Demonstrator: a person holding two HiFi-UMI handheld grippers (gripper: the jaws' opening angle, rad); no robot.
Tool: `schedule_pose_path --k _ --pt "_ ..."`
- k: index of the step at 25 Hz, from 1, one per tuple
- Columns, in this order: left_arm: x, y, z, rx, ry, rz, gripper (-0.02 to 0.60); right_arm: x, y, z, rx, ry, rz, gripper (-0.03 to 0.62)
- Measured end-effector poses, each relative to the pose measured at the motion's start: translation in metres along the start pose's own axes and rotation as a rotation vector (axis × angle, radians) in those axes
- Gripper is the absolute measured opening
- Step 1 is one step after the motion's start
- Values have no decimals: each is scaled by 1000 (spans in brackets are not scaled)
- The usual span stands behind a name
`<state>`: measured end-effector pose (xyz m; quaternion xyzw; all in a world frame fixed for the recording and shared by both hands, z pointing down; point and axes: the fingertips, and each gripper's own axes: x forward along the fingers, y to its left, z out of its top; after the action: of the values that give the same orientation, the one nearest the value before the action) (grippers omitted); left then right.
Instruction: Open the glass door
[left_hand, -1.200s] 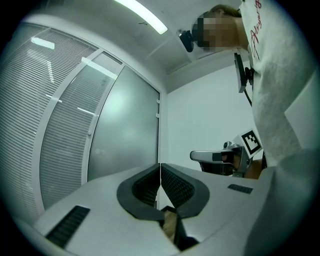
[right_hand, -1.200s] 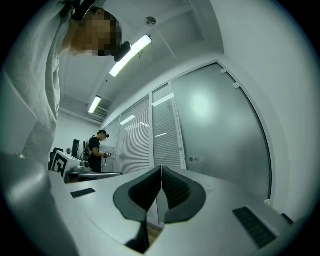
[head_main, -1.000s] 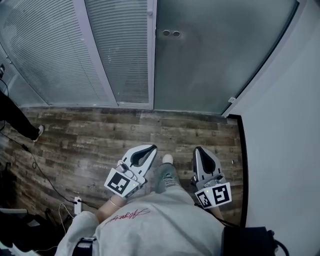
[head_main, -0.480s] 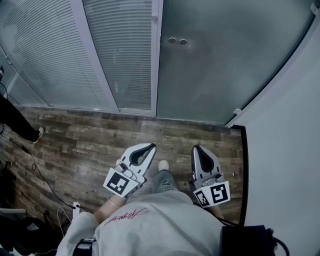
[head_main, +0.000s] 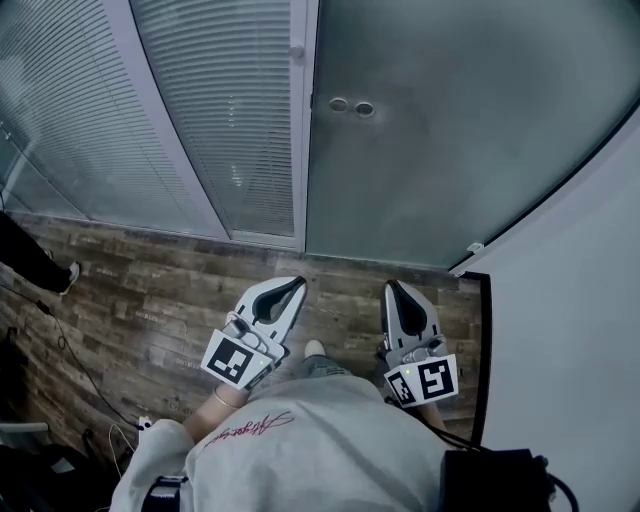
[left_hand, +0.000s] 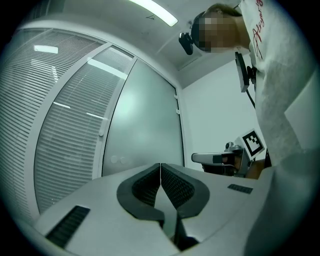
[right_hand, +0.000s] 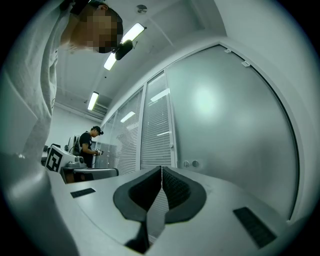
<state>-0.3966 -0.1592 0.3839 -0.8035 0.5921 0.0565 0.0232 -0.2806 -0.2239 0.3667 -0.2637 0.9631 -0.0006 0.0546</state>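
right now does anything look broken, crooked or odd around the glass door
Nothing stands out. The frosted glass door is shut and looks intact, and the slatted blinds beside it hang evenly. Only loose black cables trail on the wood-pattern floor at left.

Two claws (head_main: 297, 283) (head_main: 390, 288), one glass door (head_main: 440, 130)
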Motion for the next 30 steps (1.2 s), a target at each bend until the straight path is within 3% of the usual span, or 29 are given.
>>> schedule_pose_path --k 6,11,18,26,27,29,30 --pt "58 47 4 10 -16 23 18 58 -56 -8 21 30 -34 18" --pt "91 79 2 15 -16 53 18 101 -85 -17 21 55 -11 18" --pt "117 112 11 24 -50 101 18 162 -106 -16 -2 58 7 19" --pt "130 139 9 32 -29 85 18 237 -116 -12 -39 46 -39 21" --pt "132 142 9 31 -27 79 18 249 -120 -13 -43 48 -53 34" --pt "133 147 9 27 -20 68 18 273 -131 -19 -37 62 -76 136" --pt "134 149 8 25 -16 63 18 285 -136 -23 -21 71 -89 137"
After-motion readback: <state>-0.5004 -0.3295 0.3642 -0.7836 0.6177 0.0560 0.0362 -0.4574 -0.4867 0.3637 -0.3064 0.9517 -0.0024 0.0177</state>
